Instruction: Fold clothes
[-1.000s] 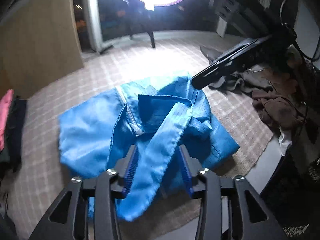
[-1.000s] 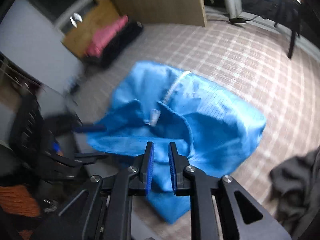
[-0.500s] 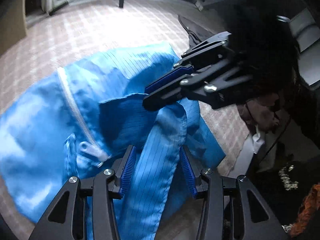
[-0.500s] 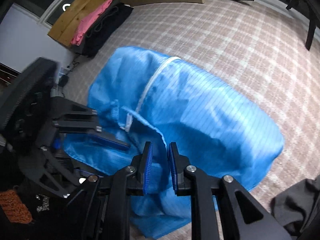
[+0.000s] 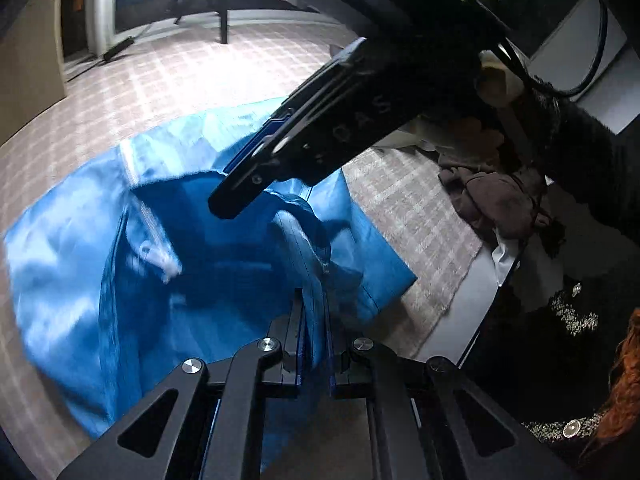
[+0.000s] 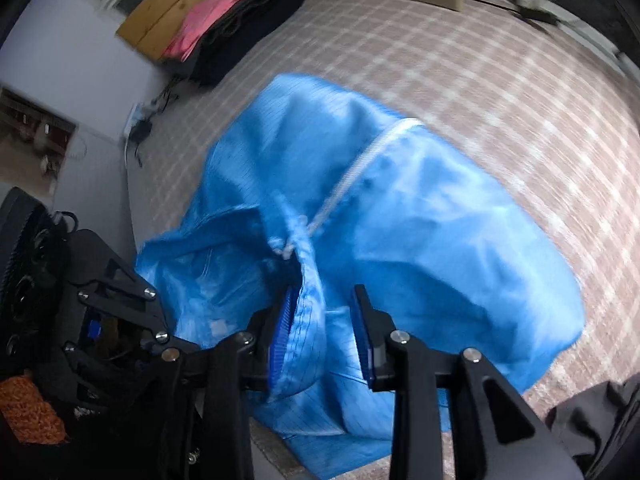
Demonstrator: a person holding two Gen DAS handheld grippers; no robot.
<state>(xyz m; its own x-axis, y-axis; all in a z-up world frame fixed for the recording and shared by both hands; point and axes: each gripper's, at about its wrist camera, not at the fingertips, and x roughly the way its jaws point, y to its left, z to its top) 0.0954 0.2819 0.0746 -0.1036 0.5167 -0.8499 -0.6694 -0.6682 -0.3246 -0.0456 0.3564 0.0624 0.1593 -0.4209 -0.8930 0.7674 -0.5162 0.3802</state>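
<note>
The crumpled bright blue zip-front jacket (image 5: 100,248) lies on the pink checked rug (image 5: 168,80). The left claw (image 5: 314,336) is closing, its pads pinching a fold at the jacket's near edge. The right claw (image 6: 324,336) is opening, fabric loose between its pads.

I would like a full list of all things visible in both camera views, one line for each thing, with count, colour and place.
blue zippered garment: one, blue with white zipper, crumpled on the mat
checked mat: one, beige-pink, under the garment
pink folded cloth: one, pink, on a dark pile at the far edge
brown crumpled clothes: one heap, brown, beside the mat
left gripper: one, black with blue pads, jaws closing on a garment fold
right gripper: one, black with blue pads, jaws opening, fabric between them
</note>
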